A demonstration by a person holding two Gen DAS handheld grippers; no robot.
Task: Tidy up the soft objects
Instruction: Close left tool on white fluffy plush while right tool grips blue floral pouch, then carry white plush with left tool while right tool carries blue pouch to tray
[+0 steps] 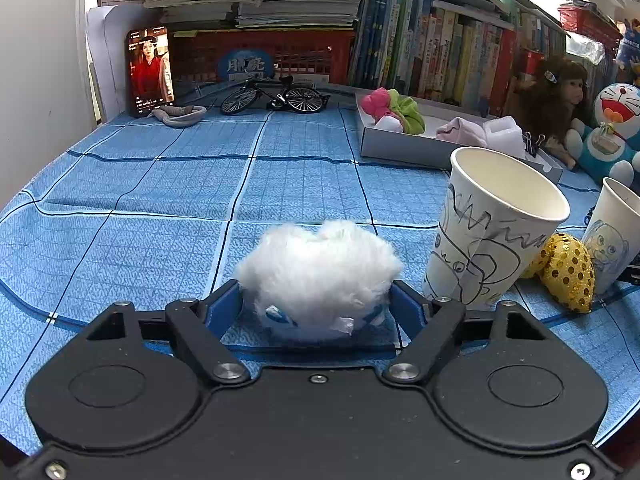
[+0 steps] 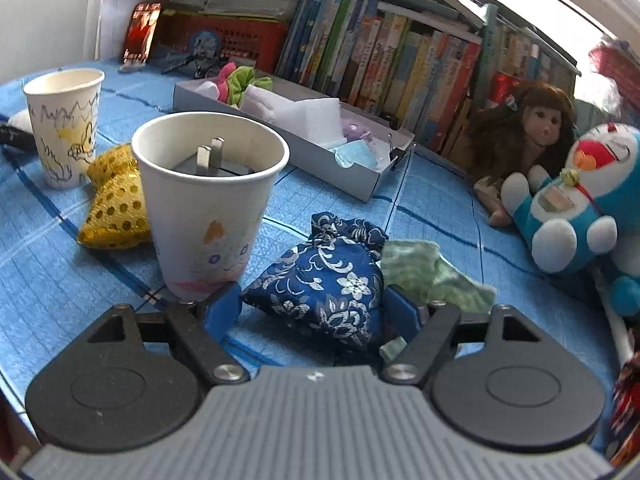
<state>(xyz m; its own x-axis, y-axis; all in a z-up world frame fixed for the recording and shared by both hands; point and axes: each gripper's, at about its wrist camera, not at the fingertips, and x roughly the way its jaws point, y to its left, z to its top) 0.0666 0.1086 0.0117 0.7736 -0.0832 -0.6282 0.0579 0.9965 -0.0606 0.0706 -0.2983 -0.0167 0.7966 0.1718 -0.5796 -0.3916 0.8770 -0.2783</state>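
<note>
My left gripper [image 1: 316, 300] has its blue pads on both sides of a white fluffy plush [image 1: 320, 268] resting on the blue cloth. My right gripper [image 2: 314, 304] has its pads on both sides of a dark blue floral pouch [image 2: 328, 280], which lies on the cloth over a green cloth piece [image 2: 432, 276]. A gold sequin bow [image 2: 114, 204] lies between two paper cups; it also shows in the left wrist view [image 1: 568, 270]. A grey tray [image 2: 312, 152] holds scrunchies [image 1: 394, 108] and folded soft items.
A drawn-on paper cup [image 1: 492, 224] stands right of the plush. Another cup [image 2: 208, 200] holds a plug adapter. A doll [image 2: 524, 128] and Doraemon plush [image 2: 576, 196] sit at right. Phone [image 1: 150, 70], model bicycle [image 1: 276, 98], red crate and books line the back.
</note>
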